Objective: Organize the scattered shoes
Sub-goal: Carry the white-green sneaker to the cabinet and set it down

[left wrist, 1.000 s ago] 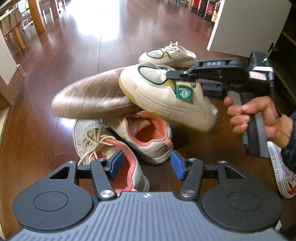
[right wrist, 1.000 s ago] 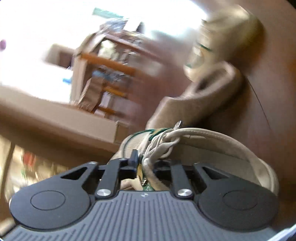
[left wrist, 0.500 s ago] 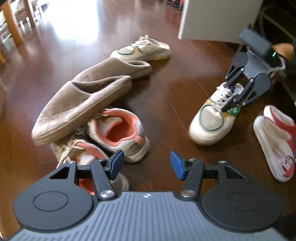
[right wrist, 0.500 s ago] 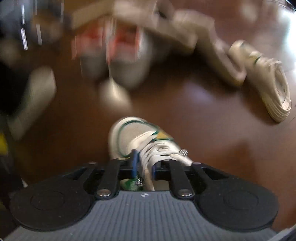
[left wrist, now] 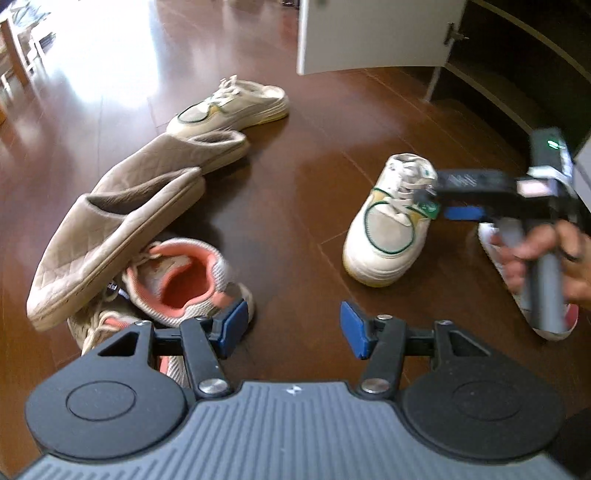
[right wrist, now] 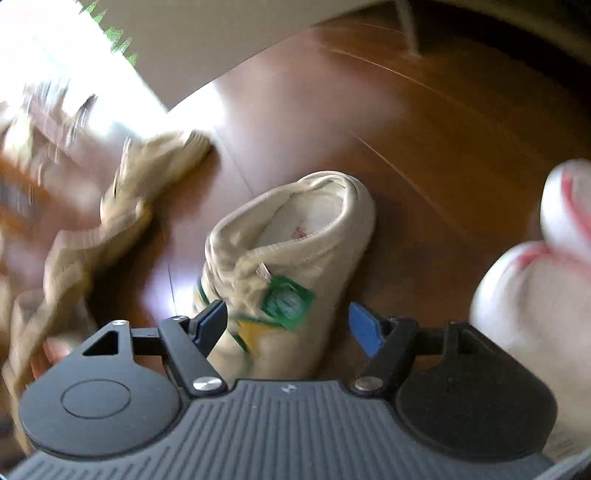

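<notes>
Far left on the wooden floor (left wrist: pixel 303 192): two beige quilted slippers (left wrist: pixel 110 229) lay overlapped, the nearer one resting across a pair of grey sneakers with coral lining (left wrist: pixel 184 280). Behind them, a cream sneaker with green trim (left wrist: pixel 232 107) sat alone near a white cabinet door (left wrist: pixel 373 33).

Centre foreground: the left gripper (left wrist: pixel 291 328) hung over bare floor, blue pads set wide apart, nothing between them.

Right of centre: the matching cream sneaker (left wrist: pixel 388 225) stood upright on its sole, toe toward the camera. The right gripper (right wrist: pixel 288 325) hovered over its tongue; its jaws had just been opening and stood wide on either side of the laces and green label, pads clear of the shoe. A hand (left wrist: pixel 546 254) gripped its handle.

Far right: a white slipper with red trim (left wrist: pixel 554 321) lay partly behind that hand, just beside the cream sneaker. Right wrist view was blurred at its edges.
</notes>
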A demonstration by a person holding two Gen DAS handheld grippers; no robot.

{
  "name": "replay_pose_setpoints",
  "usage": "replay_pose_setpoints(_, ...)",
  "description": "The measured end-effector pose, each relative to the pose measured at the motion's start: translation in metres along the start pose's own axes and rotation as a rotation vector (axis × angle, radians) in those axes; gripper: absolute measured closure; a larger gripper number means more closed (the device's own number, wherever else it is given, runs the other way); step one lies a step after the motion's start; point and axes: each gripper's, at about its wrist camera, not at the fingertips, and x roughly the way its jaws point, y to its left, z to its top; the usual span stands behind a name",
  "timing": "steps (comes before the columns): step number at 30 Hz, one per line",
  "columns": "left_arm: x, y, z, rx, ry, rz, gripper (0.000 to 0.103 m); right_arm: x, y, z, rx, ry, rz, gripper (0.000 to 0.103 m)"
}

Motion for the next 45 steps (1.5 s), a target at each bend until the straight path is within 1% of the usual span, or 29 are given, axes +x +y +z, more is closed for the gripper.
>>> replay_pose_setpoints(1,0.000,-0.002,0.000,0.010,-0.001,0.001,0.044,0.005,0.000,0.003,-0.023,0.007,-0.004,0.049)
replay_pose_setpoints(3,0.001,-0.005,-0.001,0.027,0.002,0.015,0.044,0.010,0.002,0.011,-0.119,0.051,-0.024,0.054)
replay_pose_setpoints(4,0.002,-0.006,-0.002,0.035,0.003,0.022,0.044,0.013,0.003,0.015,-0.167,0.073,-0.034,0.055)
replay_pose_setpoints(6,0.005,-0.005,-0.002,0.032,0.012,0.023,0.044,0.016,-0.003,0.032,-0.324,0.119,-0.012,0.059)
replay_pose_setpoints(8,0.008,-0.004,-0.001,0.018,0.021,0.005,0.044,0.019,-0.006,0.047,-0.480,0.131,0.004,0.057)
replay_pose_setpoints(9,0.009,-0.004,-0.001,0.016,0.023,-0.001,0.044,0.019,-0.008,0.055,-0.544,0.130,0.007,0.054)
replay_pose_setpoints(10,0.009,-0.005,-0.002,0.017,0.024,-0.004,0.044,0.014,-0.010,0.062,-0.555,0.128,0.006,0.050)
replay_pose_setpoints(11,0.010,-0.005,-0.002,0.020,0.024,-0.007,0.044,0.007,-0.011,0.067,-0.522,0.124,0.003,0.042)
replay_pose_setpoints(12,0.011,-0.007,-0.002,0.024,0.023,-0.009,0.044,-0.001,-0.011,0.071,-0.489,0.120,-0.001,0.022)
replay_pose_setpoints(13,0.011,-0.008,0.000,0.026,0.019,-0.010,0.044,-0.006,-0.010,0.071,-0.467,0.115,0.002,0.010)
replay_pose_setpoints(14,0.012,-0.009,0.002,0.025,0.013,-0.011,0.044,-0.009,-0.008,0.066,-0.457,0.109,0.011,0.003)
replay_pose_setpoints(16,0.013,-0.010,0.005,0.023,0.000,-0.015,0.044,-0.011,-0.003,0.058,-0.447,0.100,0.020,0.003)
replay_pose_setpoints(17,0.012,-0.011,0.008,0.024,-0.009,-0.020,0.044,-0.006,0.001,0.050,-0.472,0.101,-0.011,0.003)
replay_pose_setpoints(19,0.012,-0.013,0.013,0.024,-0.027,-0.030,0.044,0.011,0.008,0.027,-0.512,0.110,-0.121,0.005)
replay_pose_setpoints(20,0.012,-0.015,0.016,0.029,-0.037,-0.036,0.044,0.018,0.009,0.020,-0.514,0.114,-0.160,0.010)
replay_pose_setpoints(21,0.012,-0.018,0.021,0.040,-0.049,-0.042,0.044,0.022,0.009,0.017,-0.507,0.114,-0.182,0.008)
replay_pose_setpoints(22,0.012,-0.021,0.026,0.056,-0.061,-0.045,0.044,0.023,0.009,0.015,-0.512,0.108,-0.199,0.009)
replay_pose_setpoints(24,0.014,-0.027,0.035,0.086,-0.080,-0.056,0.044,0.022,0.009,0.016,-0.567,0.103,-0.198,0.021)
replay_pose_setpoints(25,0.015,-0.028,0.038,0.096,-0.086,-0.062,0.044,0.023,0.009,0.018,-0.588,0.105,-0.192,0.022)
replay_pose_setpoints(27,0.023,-0.032,0.049,0.133,-0.092,-0.065,0.044,0.025,-0.001,0.038,-0.626,0.120,-0.163,0.024)
replay_pose_setpoints(30,0.043,-0.041,0.069,0.209,-0.085,-0.041,0.044,0.028,-0.022,0.071,-0.650,0.120,-0.162,0.025)
replay_pose_setpoints(34,0.063,-0.051,0.089,0.246,-0.068,-0.055,0.044,0.023,-0.069,0.126,-0.708,0.141,-0.133,0.025)
replay_pose_setpoints(37,0.077,-0.059,0.098,0.270,-0.048,-0.086,0.044,0.013,-0.099,0.146,-0.761,0.157,-0.113,0.025)
replay_pose_setpoints(39,0.081,-0.062,0.098,0.287,-0.034,-0.093,0.044,0.006,-0.118,0.157,-0.790,0.166,-0.104,0.026)
replay_pose_setpoints(42,0.086,-0.069,0.096,0.322,-0.011,-0.090,0.044,-0.005,-0.137,0.164,-0.807,0.168,-0.116,0.026)
replay_pose_setpoints(45,0.086,-0.074,0.093,0.341,-0.005,-0.085,0.044,-0.003,-0.143,0.172,-0.847,0.167,-0.112,0.027)
